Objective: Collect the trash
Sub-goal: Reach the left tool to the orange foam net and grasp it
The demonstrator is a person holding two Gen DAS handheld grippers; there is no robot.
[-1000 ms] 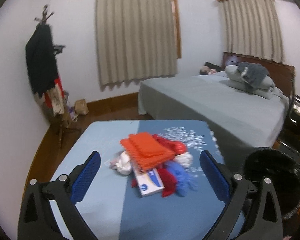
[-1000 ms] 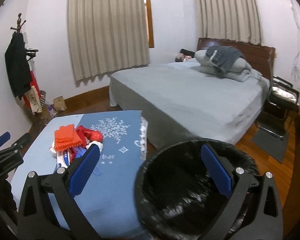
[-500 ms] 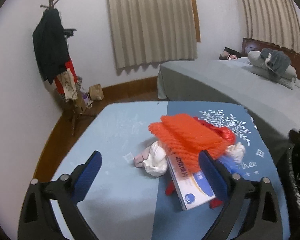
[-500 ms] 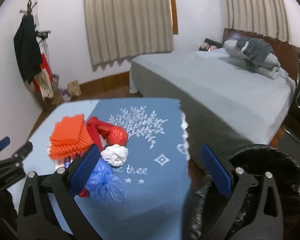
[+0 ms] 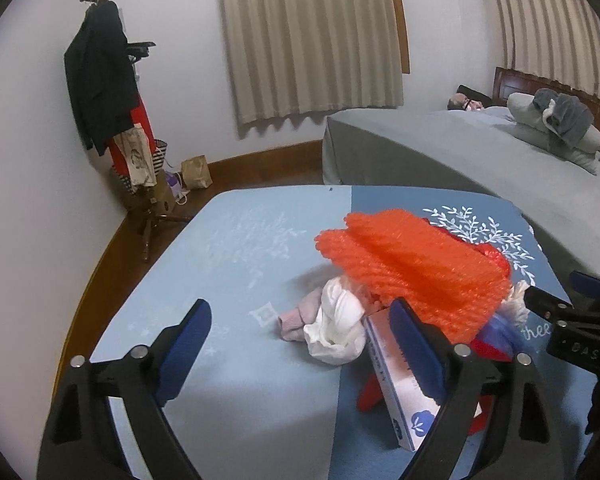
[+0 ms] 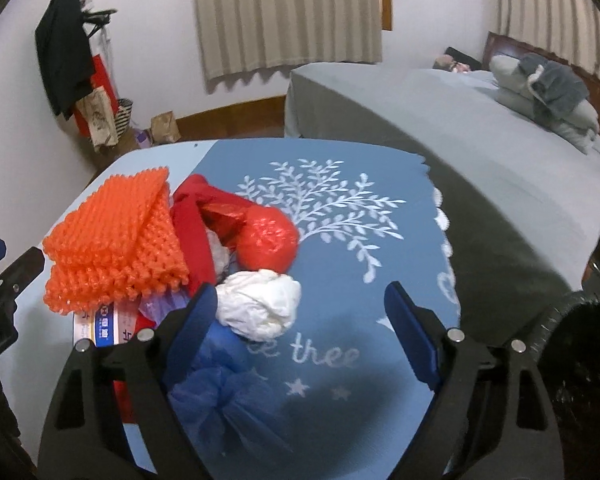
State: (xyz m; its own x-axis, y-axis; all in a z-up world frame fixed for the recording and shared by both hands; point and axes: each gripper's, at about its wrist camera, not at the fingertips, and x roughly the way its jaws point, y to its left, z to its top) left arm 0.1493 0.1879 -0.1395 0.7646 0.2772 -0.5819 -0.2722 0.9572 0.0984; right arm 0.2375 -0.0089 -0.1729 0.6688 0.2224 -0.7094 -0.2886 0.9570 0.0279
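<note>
A trash pile lies on the blue tablecloth (image 5: 228, 264): an orange foam net (image 5: 412, 264) on top, a white crumpled bag (image 5: 336, 320), a pink wad (image 5: 296, 318) and a white-and-blue box (image 5: 396, 396). My left gripper (image 5: 304, 344) hovers in front of the white bag and pink wad, its jaws closing, the pads touching nothing. In the right wrist view my right gripper (image 6: 300, 320) is over a white wad (image 6: 260, 308), which lies between the closing jaws near the left finger, unpressed. A blue net bag (image 6: 220, 392), a red bag (image 6: 268, 236) and the orange net (image 6: 116, 232) lie around it.
A black-lined trash bin (image 6: 580, 360) stands off the table's right edge. A grey bed (image 5: 460, 152) with pillows is behind the table. A coat stand (image 5: 108, 92) with clothes and bags is at the far left wall.
Both grippers came down and closer to the trash pile. The right one swung left from over the bin to the pile. Both pairs of jaws have narrowed a little.
</note>
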